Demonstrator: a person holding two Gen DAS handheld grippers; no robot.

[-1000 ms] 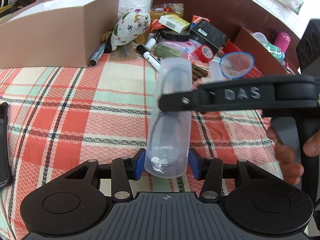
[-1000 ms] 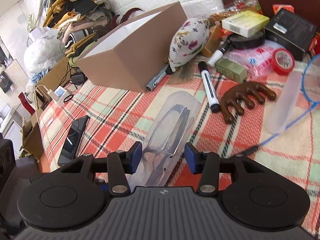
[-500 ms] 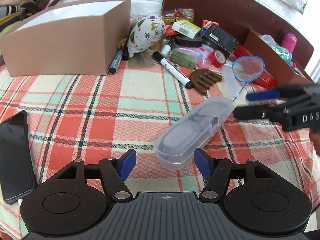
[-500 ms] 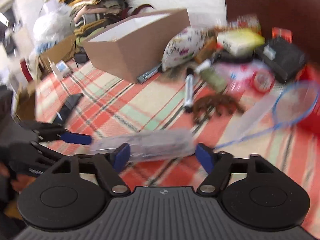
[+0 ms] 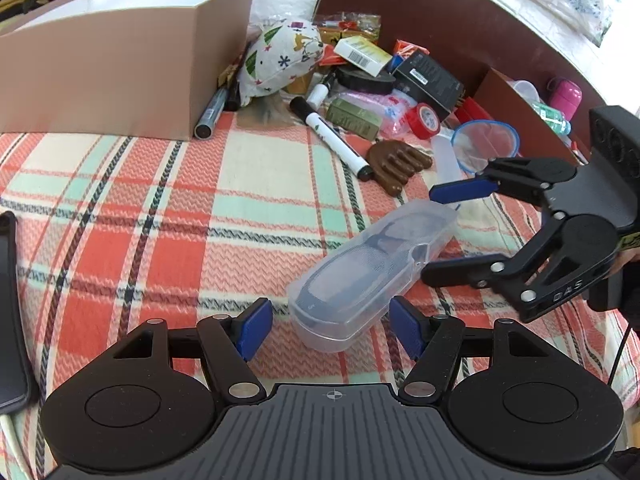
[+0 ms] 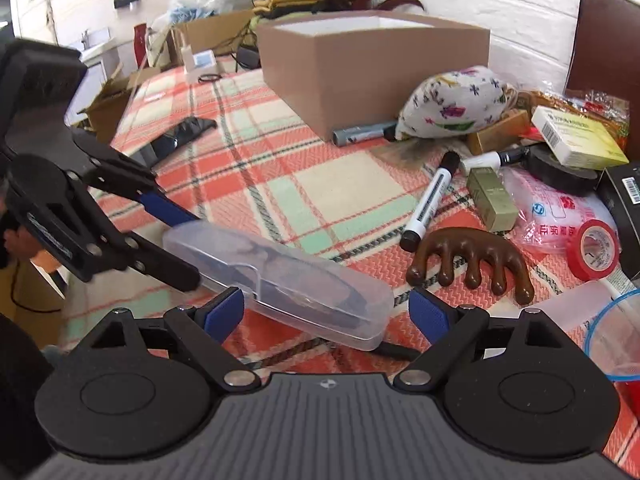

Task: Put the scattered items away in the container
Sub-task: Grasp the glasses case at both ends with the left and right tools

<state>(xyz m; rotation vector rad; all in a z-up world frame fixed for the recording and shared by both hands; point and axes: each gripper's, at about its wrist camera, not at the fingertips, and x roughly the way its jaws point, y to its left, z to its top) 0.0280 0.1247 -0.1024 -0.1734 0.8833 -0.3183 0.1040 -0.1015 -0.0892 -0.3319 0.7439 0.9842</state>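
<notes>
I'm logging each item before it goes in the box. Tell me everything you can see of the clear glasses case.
The glasses case is a long, rounded shell of clear, slightly frosted plastic, closed, with dark spectacles visible inside. It lies flat and diagonal on the checked cloth, apart from the clutter. Both tools are open around its ends: the left tool at one, the right tool at the other. Contact is unclear.

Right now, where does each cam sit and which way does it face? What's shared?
Left wrist: on the left claw, open, facing the clear glasses case, brown box and clutter beyond; right claw enters from the right.
Right wrist: on the right claw, open, facing the case and box; left claw enters from the left.
Shared: case, box, brown comb, white marker, each other's claw.
</notes>
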